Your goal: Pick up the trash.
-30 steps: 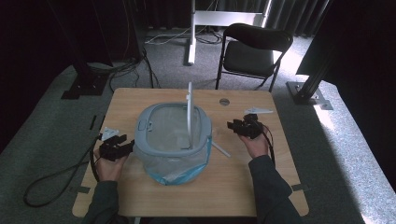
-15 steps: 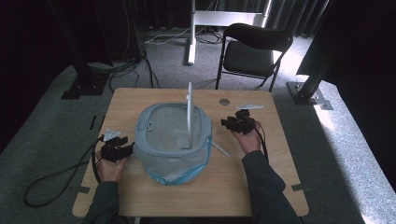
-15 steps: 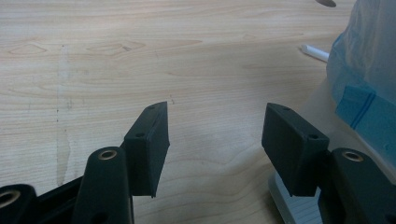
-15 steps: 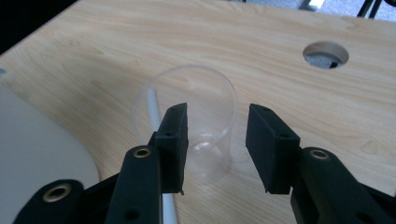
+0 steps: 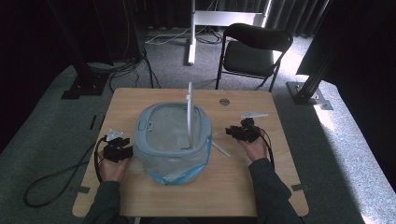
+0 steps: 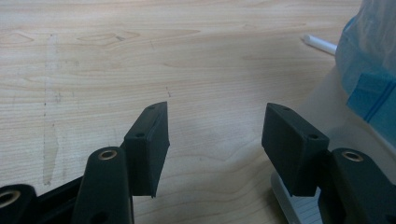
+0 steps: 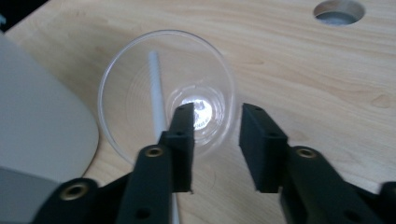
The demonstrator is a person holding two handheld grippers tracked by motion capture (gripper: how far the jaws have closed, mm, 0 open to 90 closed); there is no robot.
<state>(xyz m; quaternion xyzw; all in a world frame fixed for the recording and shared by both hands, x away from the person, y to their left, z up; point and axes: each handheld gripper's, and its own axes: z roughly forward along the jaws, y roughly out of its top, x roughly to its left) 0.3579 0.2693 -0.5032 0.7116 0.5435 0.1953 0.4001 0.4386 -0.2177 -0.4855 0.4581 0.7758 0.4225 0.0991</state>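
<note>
- The right gripper (image 7: pixel 215 140) is hanging over a clear plastic cup (image 7: pixel 166 91), and its jaws have just been closing to a narrow gap. One jaw is crossing the cup's near rim and the other is sitting just outside it, so it looks like the person is trying to pinch the cup's wall. The pads are not pressing on it yet.
- The cup is lying on the table (image 7: pixel 303 60), just right of the bin (image 7: pixel 37 121). A white straw (image 7: pixel 156 88) is showing through the cup.
- The left gripper (image 6: pixel 215 140) is resting near the table's left edge with its jaws wide and nothing between them. It seems to be waiting while the other hand works.
- In the high view, the right gripper (image 5: pixel 243 132) is sitting to the right of the grey bin (image 5: pixel 144 135) with its blue bag (image 5: pixel 180 170), and the left gripper (image 5: pixel 117 150) is sitting to the bin's left.
- The high view is showing both hands and the whole table (image 5: pixel 140 100), but the cup is too clear to make out there. The right gripper view is showing the cup's round rim well. The left gripper view is showing the bag's blue edge (image 6: pixel 369 100) up close.
</note>
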